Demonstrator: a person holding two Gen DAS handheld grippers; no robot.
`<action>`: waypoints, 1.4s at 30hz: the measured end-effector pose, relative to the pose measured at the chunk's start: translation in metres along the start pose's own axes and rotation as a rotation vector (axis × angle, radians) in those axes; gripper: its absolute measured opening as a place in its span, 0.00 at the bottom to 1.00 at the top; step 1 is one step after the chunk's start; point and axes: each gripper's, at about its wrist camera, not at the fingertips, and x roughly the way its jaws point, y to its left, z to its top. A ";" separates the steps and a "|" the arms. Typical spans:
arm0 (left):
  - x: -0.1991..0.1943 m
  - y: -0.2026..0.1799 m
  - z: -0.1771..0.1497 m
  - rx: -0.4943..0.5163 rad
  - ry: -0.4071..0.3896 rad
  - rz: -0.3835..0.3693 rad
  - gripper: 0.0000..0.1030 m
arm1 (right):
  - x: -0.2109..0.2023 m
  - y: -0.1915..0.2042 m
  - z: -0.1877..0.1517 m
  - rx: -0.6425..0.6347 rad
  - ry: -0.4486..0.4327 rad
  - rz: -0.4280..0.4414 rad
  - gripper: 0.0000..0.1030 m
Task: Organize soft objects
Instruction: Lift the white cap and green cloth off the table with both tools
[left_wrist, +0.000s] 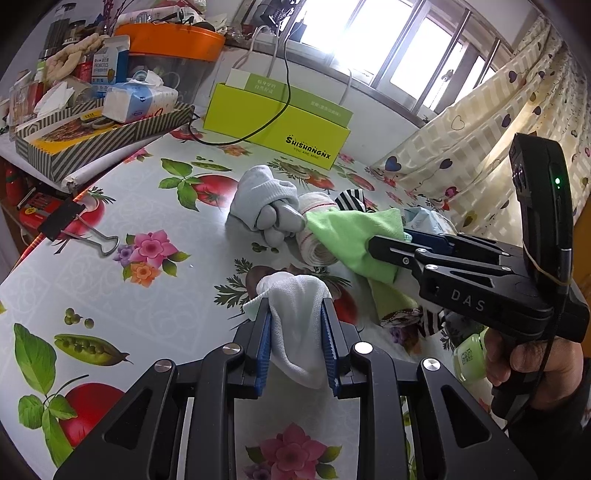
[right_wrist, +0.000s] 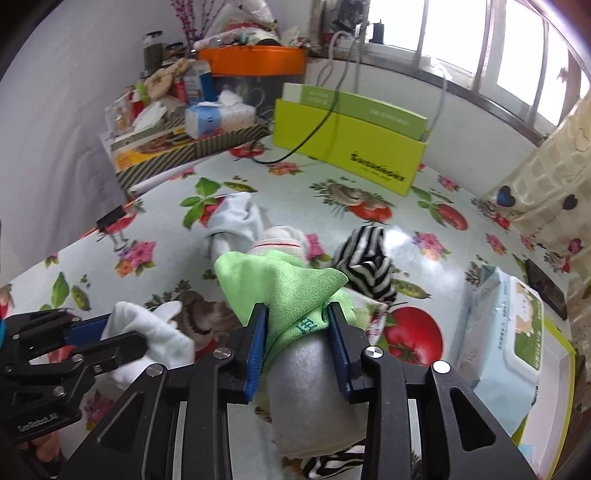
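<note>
Pinching a white sock (left_wrist: 295, 295), the left gripper (left_wrist: 295, 332) hovers over the floral tablecloth (left_wrist: 147, 192); the right gripper (right_wrist: 297, 325) clamps the green cloth (right_wrist: 280, 280). Only the right wrist view shows a wet-wipes pack (right_wrist: 506, 332).

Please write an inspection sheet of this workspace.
Surface: table under a fruit-and-flower oilcloth.
Job's things: white sock, green cloth, grey sock bundle, striped cloth, rolled white towel.
Clutter: yellow-green box, striped tray, binder clip, wet-wipes pack.
Grippers: left tool shut on white sock; right tool shut on green cloth.
Cables: black cable over the box.
Surroundings: window, heart-print curtain.
</note>
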 end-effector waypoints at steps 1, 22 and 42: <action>0.000 0.000 0.000 0.000 0.001 0.000 0.25 | 0.000 0.001 0.001 -0.001 -0.003 -0.005 0.33; -0.018 -0.007 0.005 0.019 -0.044 0.004 0.25 | -0.050 -0.003 0.004 0.021 -0.164 0.006 0.07; -0.049 -0.068 0.022 0.139 -0.119 -0.020 0.25 | -0.132 -0.028 -0.039 0.125 -0.319 0.038 0.07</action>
